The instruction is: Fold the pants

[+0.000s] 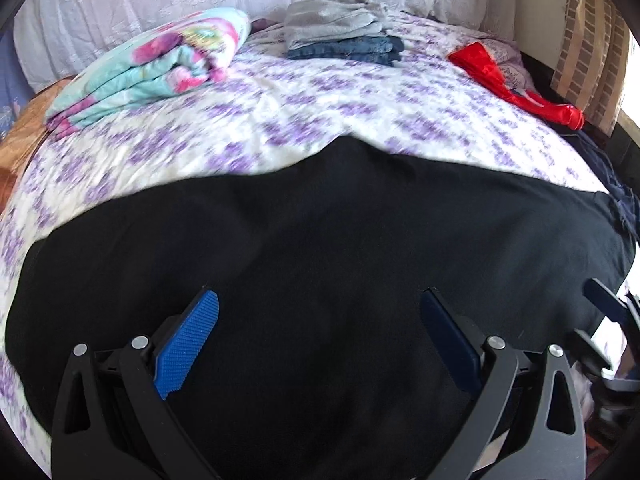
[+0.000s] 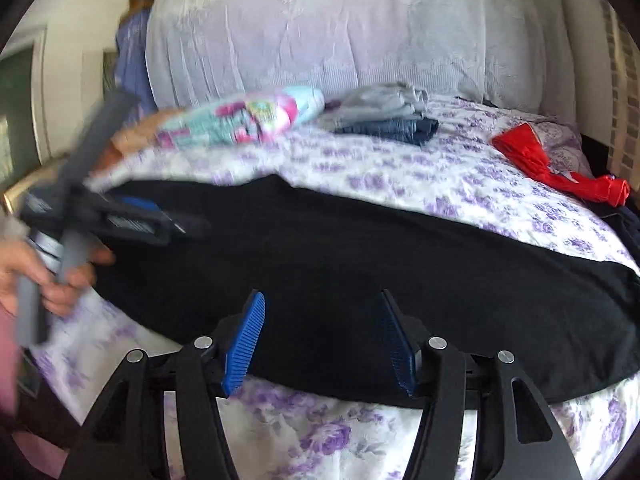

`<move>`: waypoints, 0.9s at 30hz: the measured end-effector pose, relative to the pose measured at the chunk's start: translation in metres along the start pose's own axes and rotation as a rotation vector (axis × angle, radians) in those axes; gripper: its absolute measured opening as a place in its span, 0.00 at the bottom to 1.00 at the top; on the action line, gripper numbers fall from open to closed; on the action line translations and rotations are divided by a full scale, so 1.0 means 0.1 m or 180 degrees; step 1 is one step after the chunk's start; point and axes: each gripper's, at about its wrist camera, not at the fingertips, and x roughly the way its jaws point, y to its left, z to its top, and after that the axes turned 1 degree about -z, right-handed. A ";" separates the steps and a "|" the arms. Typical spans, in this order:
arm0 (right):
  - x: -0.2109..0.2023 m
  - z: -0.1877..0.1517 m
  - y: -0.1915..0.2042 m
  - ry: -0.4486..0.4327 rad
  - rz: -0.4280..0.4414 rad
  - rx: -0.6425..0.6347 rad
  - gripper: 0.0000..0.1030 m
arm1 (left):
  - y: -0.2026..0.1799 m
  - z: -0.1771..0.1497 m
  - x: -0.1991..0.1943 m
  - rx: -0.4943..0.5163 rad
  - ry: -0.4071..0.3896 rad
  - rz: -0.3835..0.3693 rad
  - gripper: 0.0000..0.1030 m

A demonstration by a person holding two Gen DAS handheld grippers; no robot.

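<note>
My left hand-held gripper (image 1: 320,344) is spread wide over the black pants (image 1: 320,248), both blue pads apart with nothing between them; whether they touch the cloth I cannot tell. My right hand-held gripper (image 2: 324,340) is also spread, empty, poised at the near edge of the pants (image 2: 360,264), which lie flat across the bed (image 2: 420,180) with its purple-flowered sheet. Beyond the pants I count one stack of folded clothes (image 1: 344,34) (grey on top, denim beneath), one folded floral blanket (image 1: 160,64) left of that stack, and one red cloth (image 1: 516,84) to its right. Two hand-held grippers in all.
</note>
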 end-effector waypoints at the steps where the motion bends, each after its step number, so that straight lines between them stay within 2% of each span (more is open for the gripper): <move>1: 0.03 -0.06 0.02 -0.0005 -0.0018 -0.0025 0.59 | 0.08 -0.09 -0.03 -0.0009 -0.0011 0.0050 0.95; 7: -0.08 -0.18 -0.11 -0.0058 0.0173 0.0139 0.67 | 0.55 -0.55 -0.39 0.0025 -0.0230 0.0201 0.96; 9: -0.06 -0.18 -0.13 -0.0064 0.0189 0.0166 0.68 | 0.76 -0.63 -0.53 -0.0077 -0.0245 0.0083 0.96; 10: -0.04 -0.17 -0.13 -0.0072 0.0162 0.0140 0.68 | 0.84 -0.65 -0.58 -0.0132 -0.0248 0.0103 0.96; 11: -0.05 -0.19 -0.12 -0.0083 0.0141 0.0125 0.68 | 0.97 -0.67 -0.63 -0.0185 -0.0223 0.0336 0.96; 12: -0.05 -0.20 -0.12 -0.0100 0.0127 0.0116 0.68 | 1.04 -0.70 -0.67 -0.0216 -0.0220 0.0464 0.96; 14: -0.04 -0.20 -0.14 -0.0127 0.0144 0.0132 0.69 | 1.27 -0.73 -0.74 -0.0394 -0.0192 0.0458 0.96; 17: -0.06 -0.20 -0.17 -0.0140 0.0203 0.0178 0.69 | 1.37 -0.70 -0.85 -0.0597 -0.0227 0.0581 0.95; 20: -0.12 -0.18 -0.23 -0.0123 0.0277 0.0283 0.74 | 1.10 -0.58 -1.08 -0.0460 -0.0633 0.0345 0.96; 22: -0.22 -0.18 -0.28 -0.0171 0.0207 0.0360 0.77 | 0.71 -0.47 -1.16 -0.0212 -0.0884 0.0016 0.96; 23: -0.31 -0.18 -0.34 -0.0249 0.0132 0.0413 0.78 | 0.58 -0.45 -1.15 -0.0146 -0.0918 -0.0085 0.96; 25: -0.50 -0.20 -0.51 -0.0409 -0.0028 0.0580 0.82 | 0.24 -0.37 -1.03 0.0038 -0.0918 -0.0475 0.96; 27: -0.73 -0.28 -0.83 -0.0569 -0.0185 0.0925 0.85 | -0.06 -0.32 -0.79 0.0124 -0.0744 -0.0819 0.96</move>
